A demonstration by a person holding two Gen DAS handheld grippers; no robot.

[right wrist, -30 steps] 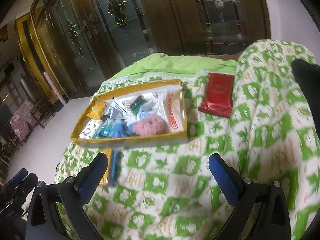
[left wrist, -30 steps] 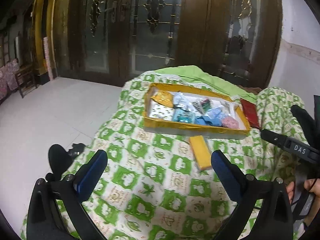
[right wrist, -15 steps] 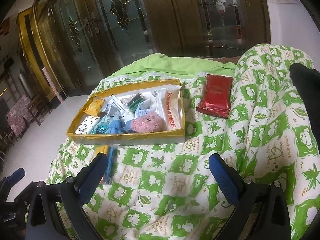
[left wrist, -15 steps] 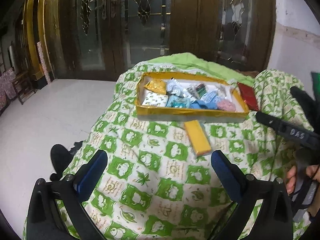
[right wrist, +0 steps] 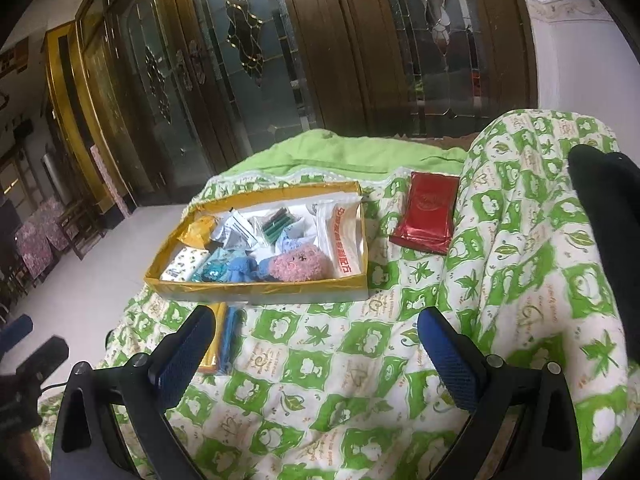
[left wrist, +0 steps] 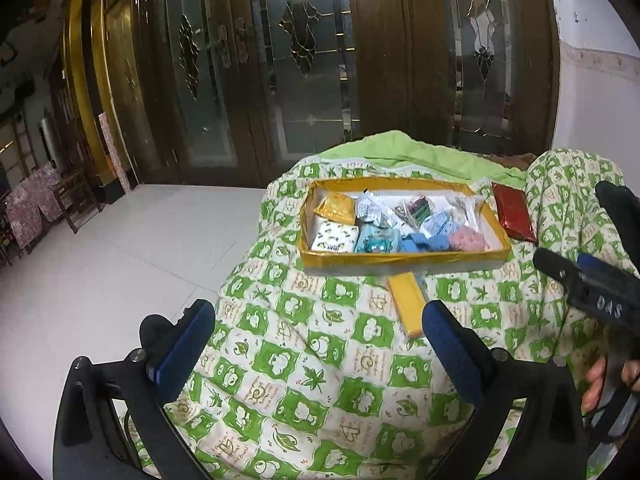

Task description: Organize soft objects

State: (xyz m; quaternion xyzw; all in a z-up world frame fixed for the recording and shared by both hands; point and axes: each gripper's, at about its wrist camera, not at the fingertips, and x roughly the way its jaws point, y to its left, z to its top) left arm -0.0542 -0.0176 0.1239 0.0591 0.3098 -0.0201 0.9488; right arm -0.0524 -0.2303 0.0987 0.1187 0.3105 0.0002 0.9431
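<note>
A yellow-rimmed box [left wrist: 400, 261] [right wrist: 256, 289] sits on a green-and-white quilt [left wrist: 312, 352] [right wrist: 344, 360]. In it lie a pink fuzzy toy [right wrist: 298, 266] [left wrist: 466, 240], a blue knitted piece [right wrist: 240, 268] [left wrist: 424, 245], packets and pouches. A yellow flat pack [left wrist: 406, 304] [right wrist: 214, 340] lies in front of the box. A red pouch [right wrist: 426, 212] [left wrist: 514, 210] lies right of it. My left gripper [left wrist: 318, 330] and right gripper [right wrist: 314, 338] are both open and empty, above the quilt in front of the box.
Dark wood-and-glass doors [left wrist: 312, 64] stand behind the quilt. White tile floor [left wrist: 100, 264] lies to the left, with chairs [left wrist: 36, 208] at the far left. The right gripper body [left wrist: 592, 292] shows at the right of the left wrist view. The quilt rises in a mound [right wrist: 540, 220] at right.
Both grippers have shifted over the quilt and the view has changed a little; the box now sits a bit further right in the left wrist view. Both stay open and empty.
</note>
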